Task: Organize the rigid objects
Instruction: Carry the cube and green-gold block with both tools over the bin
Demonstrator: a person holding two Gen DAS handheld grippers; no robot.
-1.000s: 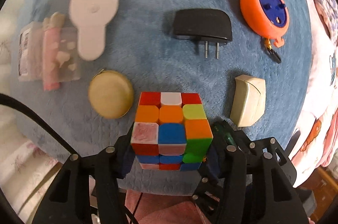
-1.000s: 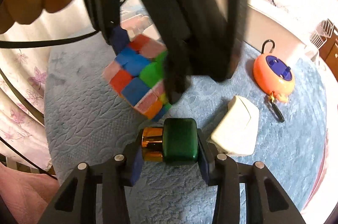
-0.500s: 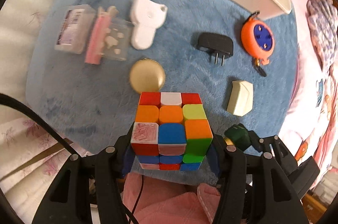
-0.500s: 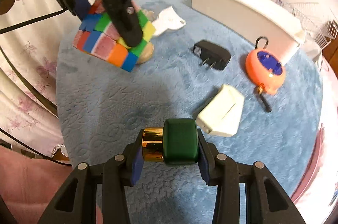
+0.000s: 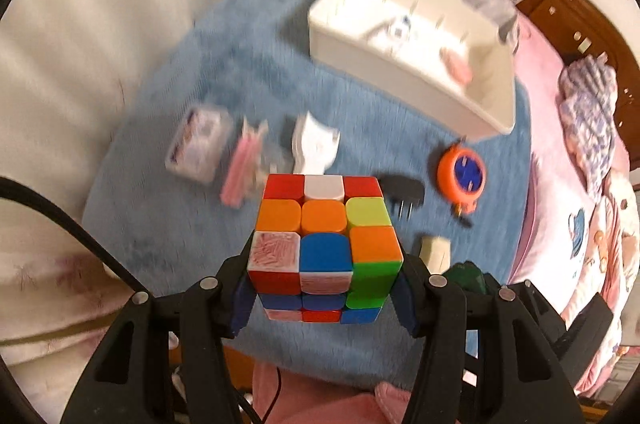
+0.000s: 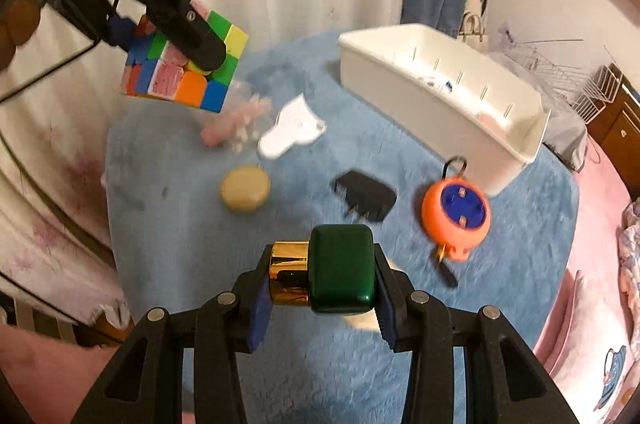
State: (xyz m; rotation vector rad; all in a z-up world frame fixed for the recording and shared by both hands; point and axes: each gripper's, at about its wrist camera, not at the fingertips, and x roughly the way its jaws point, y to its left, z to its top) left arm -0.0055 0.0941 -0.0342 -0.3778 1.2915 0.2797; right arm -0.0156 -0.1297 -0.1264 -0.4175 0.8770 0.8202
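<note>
The left gripper [image 5: 324, 298] clamps a multicoloured plastic puzzle cube [image 5: 325, 244] by its lower layers and the right gripper [image 6: 320, 298] clamps a dark green bottle with a gold cap [image 6: 326, 270], both held above the blue plush-covered table [image 6: 168, 232]; either could slip loose on the way to the white plastic bin [image 6: 404, 80].

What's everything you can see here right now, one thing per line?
cube: one, multicoloured, held off the table between the left jaws
bottle: one, green with gold cap, between the right jaws
bin: one, white, far side of the table, a few small items inside
reel: one, orange with blue centre, near the bin's end
charger: one, black, middle of the table
disc: one, tan, left of the charger
scraper: one, white, beyond the disc
clear boxes: two, one holding pink pieces, far left
cream box: one, near edge
table: one, blue fuzzy cover
left gripper: black, shut on the cube
right gripper: black, shut on the bottle
</note>
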